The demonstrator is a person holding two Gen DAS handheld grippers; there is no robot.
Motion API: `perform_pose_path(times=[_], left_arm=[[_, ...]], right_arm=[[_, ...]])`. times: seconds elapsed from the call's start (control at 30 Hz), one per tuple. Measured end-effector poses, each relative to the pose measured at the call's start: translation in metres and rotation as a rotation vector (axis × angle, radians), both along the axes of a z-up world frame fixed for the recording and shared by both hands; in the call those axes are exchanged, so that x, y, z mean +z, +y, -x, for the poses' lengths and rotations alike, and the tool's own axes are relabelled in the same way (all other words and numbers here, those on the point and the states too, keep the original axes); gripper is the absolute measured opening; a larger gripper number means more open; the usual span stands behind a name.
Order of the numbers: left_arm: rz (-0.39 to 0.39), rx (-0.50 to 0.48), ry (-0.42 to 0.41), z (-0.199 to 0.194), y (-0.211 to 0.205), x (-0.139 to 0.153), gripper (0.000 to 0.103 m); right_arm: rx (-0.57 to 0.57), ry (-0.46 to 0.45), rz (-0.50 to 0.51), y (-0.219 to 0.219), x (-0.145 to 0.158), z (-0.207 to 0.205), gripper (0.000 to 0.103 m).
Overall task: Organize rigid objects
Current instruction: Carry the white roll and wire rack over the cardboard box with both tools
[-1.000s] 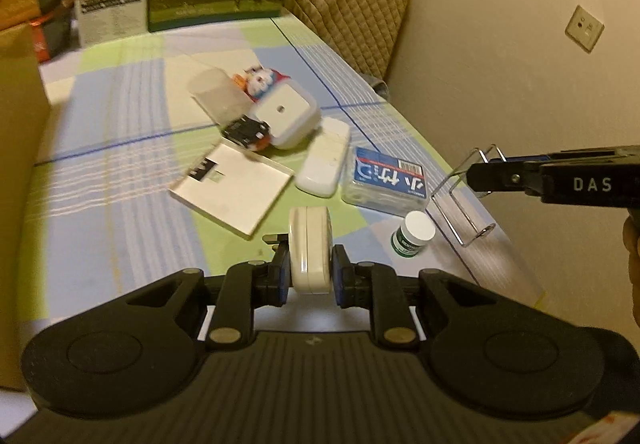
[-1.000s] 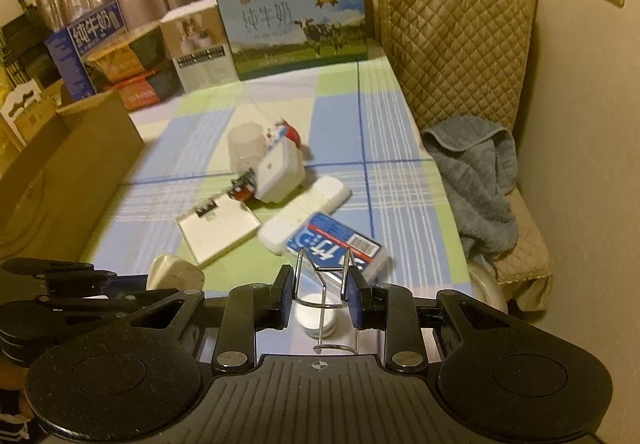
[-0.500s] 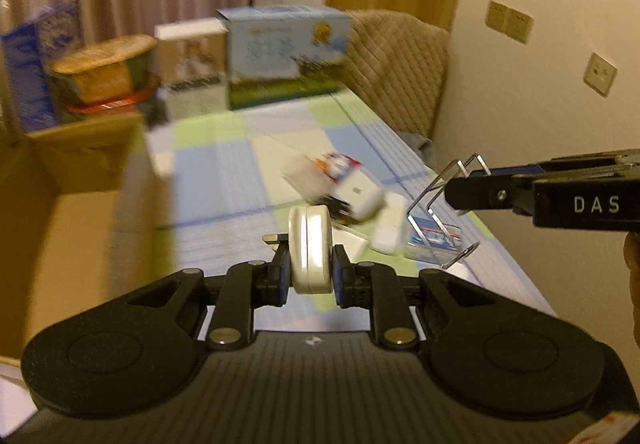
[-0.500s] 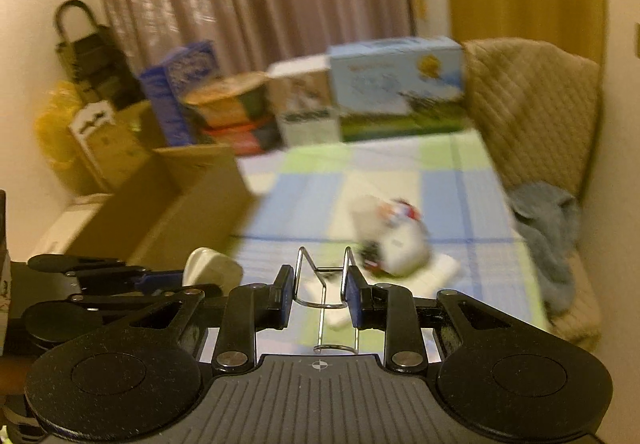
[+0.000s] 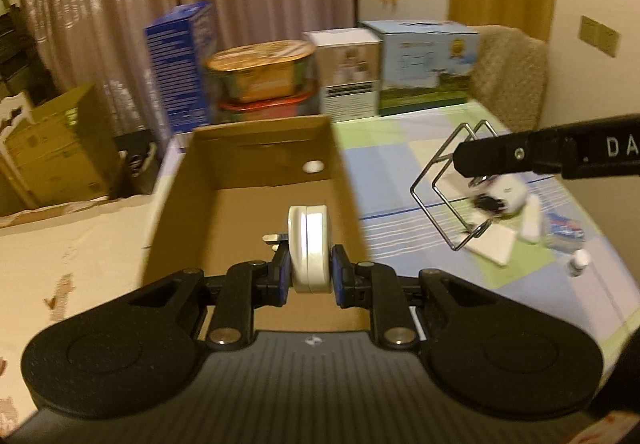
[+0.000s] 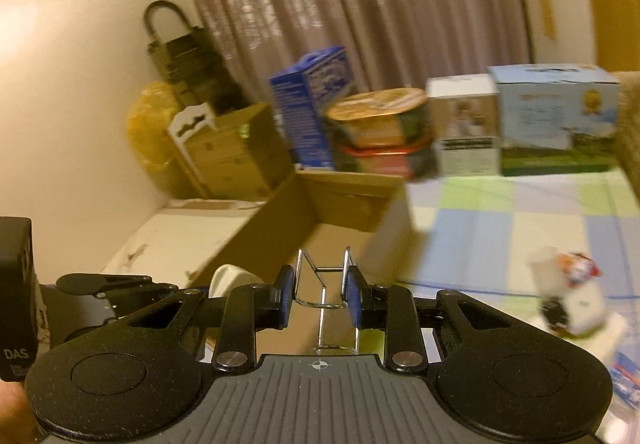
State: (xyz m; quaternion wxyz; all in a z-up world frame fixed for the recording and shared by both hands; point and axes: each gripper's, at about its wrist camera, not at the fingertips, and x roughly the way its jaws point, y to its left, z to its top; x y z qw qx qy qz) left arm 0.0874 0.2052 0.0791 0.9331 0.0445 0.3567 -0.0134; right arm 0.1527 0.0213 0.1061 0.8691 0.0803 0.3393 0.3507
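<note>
L claw (image 5: 310, 274) grips white round case (image 5: 310, 248); R claw (image 6: 322, 294) grips wire rack (image 6: 324, 284), side marked "DAS".

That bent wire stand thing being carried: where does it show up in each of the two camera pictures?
Left wrist view: the wire stand hangs at the right, clamped in the right gripper, over the checked tablecloth.
Right wrist view: the wire stand sits low in the centre, between the right gripper's blue pads.
Shared landmark: the open cardboard box, with the blue carton behind it.
</note>
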Motion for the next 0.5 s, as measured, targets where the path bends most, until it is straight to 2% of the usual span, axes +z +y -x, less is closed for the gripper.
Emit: perform_pose_path(times=[0.23, 0.5], left_arm=[[-0.028, 0.042, 0.036, -0.009, 0.046, -0.018, 0.017], [-0.031, 0.045, 0.069, -0.025, 0.062, -0.04, 0.017]], right_arm=[[0.041, 0.041, -0.011, 0.055, -0.019, -0.028, 0.024], [0.057, 0.087, 0.02, 0.077, -0.048, -0.042, 0.024]])
